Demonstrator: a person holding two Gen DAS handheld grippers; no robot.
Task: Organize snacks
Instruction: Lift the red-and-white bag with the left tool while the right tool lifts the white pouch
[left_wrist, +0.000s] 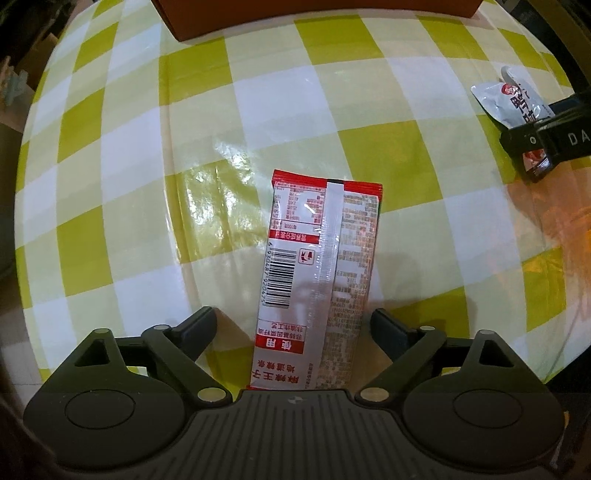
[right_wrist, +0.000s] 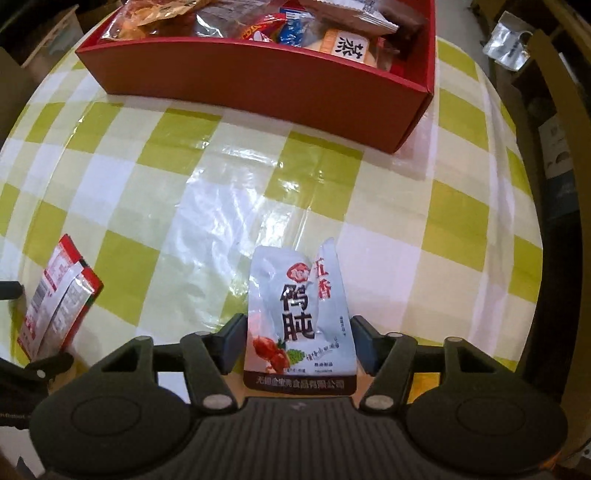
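Counter (right_wrist: 155, 192): covered with a glossy green-and-white checked cloth.

Red box (right_wrist: 258, 81): stands at 12 o'clock in the right wrist view, packed with assorted snack packets.

Red-and-white packet (left_wrist: 317, 266): lies flat, barcode side up, running from centre toward 6 o'clock in the left wrist view.

Silver pouch (right_wrist: 299, 314): crumpled, lies between centre and 6 o'clock in the right wrist view.

Left claw (left_wrist: 291, 328): spread wide, fingers well clear of both edges of the red-and-white packet between them.

Right claw (right_wrist: 299, 339): partly open, fingers (right_wrist: 236, 332) just beside the silver pouch's edges; whether they press on it cannot be told.
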